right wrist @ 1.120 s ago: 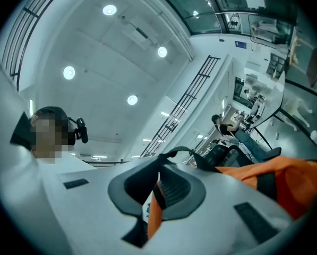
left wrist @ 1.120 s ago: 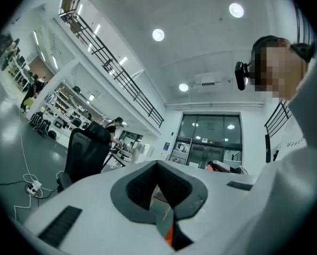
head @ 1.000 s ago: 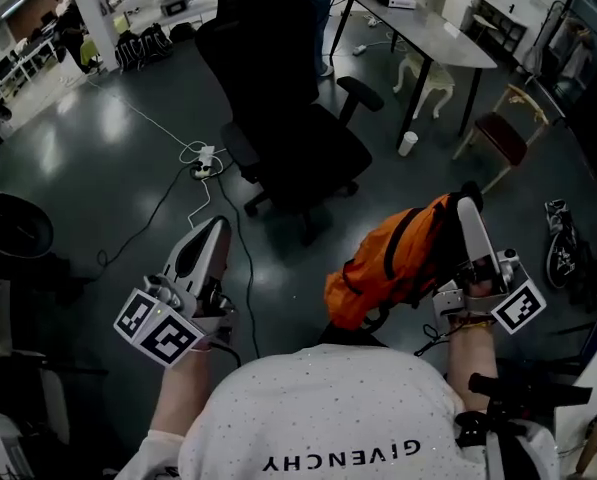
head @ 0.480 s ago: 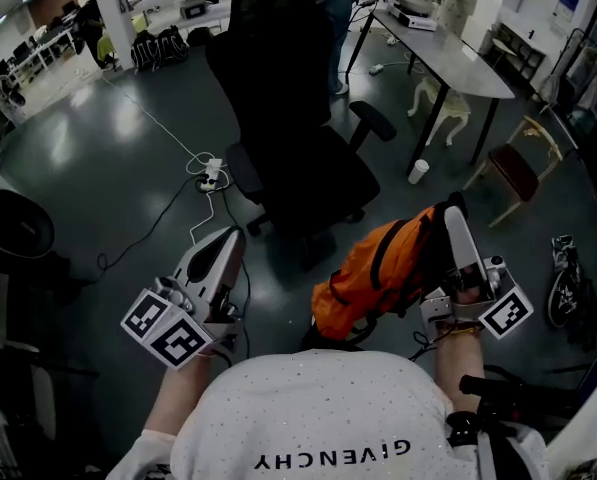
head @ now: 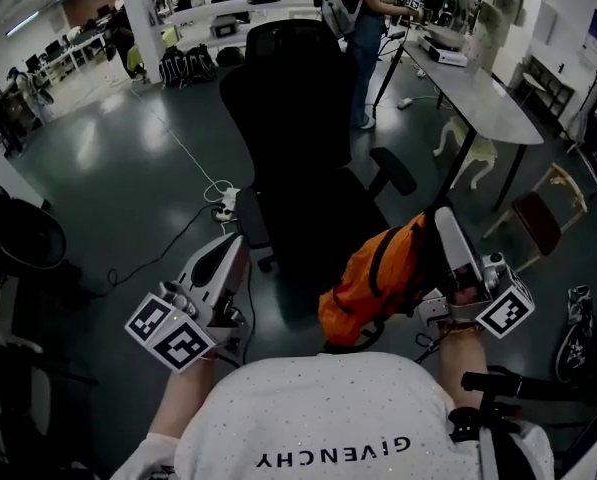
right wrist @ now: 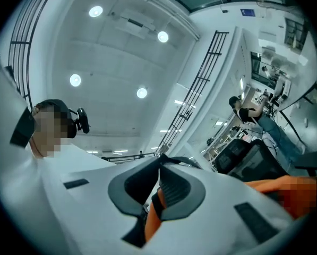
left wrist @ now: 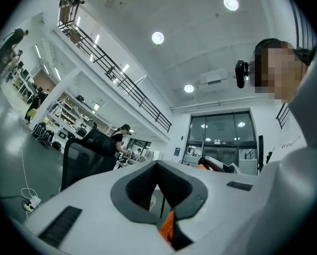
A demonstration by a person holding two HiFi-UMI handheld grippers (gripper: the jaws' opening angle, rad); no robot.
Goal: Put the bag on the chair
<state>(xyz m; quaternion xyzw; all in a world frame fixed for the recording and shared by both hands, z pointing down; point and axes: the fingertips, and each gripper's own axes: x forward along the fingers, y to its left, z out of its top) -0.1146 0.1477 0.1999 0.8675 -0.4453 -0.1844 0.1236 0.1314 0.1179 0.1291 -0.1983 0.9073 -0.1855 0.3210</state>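
Note:
A black office chair [head: 300,158] stands straight ahead, its seat facing me. The orange bag [head: 370,280] with black straps hangs just in front of the seat's right side, off the floor. My right gripper [head: 440,216] points up and is shut on the bag's top strap; in the right gripper view an orange and black strap [right wrist: 154,206] is pinched between the pads of the right gripper [right wrist: 159,162]. My left gripper [head: 234,242] is held left of the bag, shut and empty. In the left gripper view the left gripper [left wrist: 158,164] shows the chair back [left wrist: 86,161] beyond it.
A long grey table [head: 478,93] runs along the right, with a person [head: 363,23] standing at its far end. A wooden chair with a dark red seat [head: 538,226] is at the right. A power strip and cable [head: 225,204] lie on the floor left of the chair.
The chair has come closer and more centred in view. My right gripper has carried the bag slightly up and toward the chair seat. The left gripper has shifted a little right.

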